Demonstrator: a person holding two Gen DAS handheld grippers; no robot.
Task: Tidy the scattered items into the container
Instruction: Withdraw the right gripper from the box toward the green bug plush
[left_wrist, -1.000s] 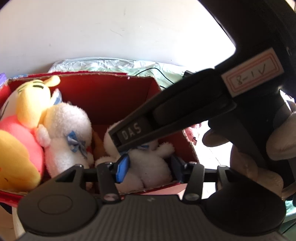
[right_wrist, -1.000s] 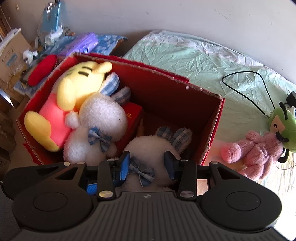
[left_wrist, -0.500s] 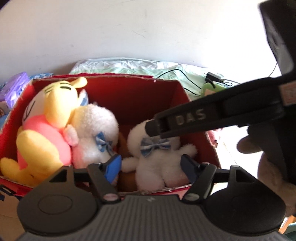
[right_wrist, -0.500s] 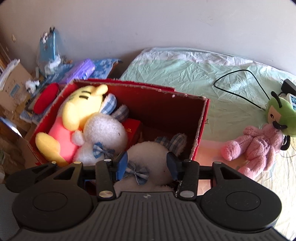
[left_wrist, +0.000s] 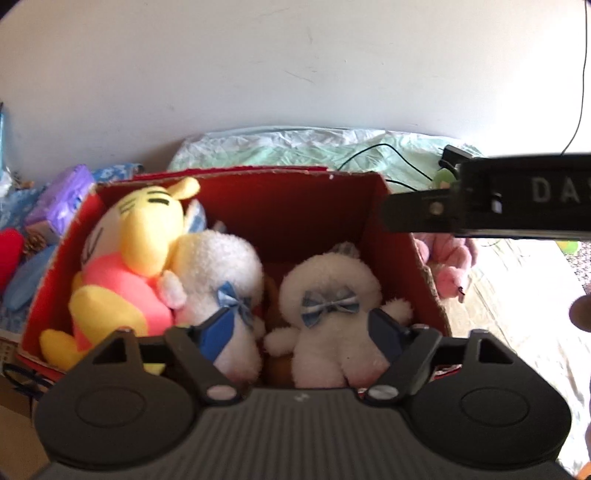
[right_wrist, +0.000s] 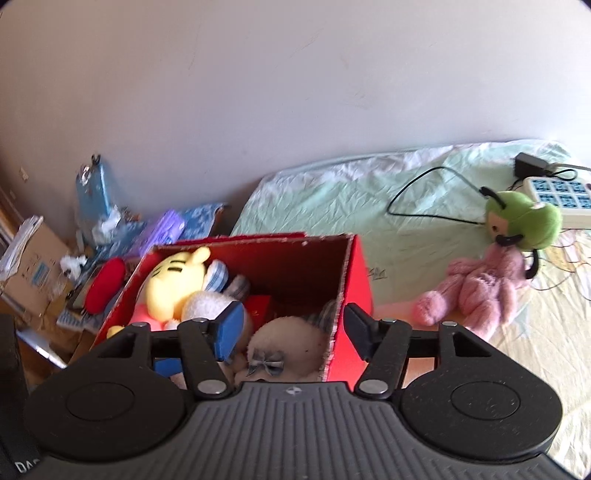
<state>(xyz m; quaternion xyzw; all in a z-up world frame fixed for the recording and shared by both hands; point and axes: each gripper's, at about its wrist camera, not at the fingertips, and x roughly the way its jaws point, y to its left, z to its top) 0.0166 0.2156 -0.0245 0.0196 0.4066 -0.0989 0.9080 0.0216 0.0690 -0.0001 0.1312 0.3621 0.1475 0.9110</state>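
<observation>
pink plush (right_wrist: 476, 291) lies on the bed right of the red box (right_wrist: 356, 280), nearer the empty, spread right gripper (right_wrist: 291, 330).

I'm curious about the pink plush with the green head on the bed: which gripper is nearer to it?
Right. The right gripper hovers over the red box's bed-side wall, beside the pink plush. The left gripper is over the box, farther away.

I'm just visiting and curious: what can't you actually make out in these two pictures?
- Left wrist view: the pink plush, mostly behind the red box wall and the other gripper's black bar.
- Right wrist view: the white bear, partly hidden by the right gripper.
- Brown item between the white plushes: too hidden to identify.
</observation>
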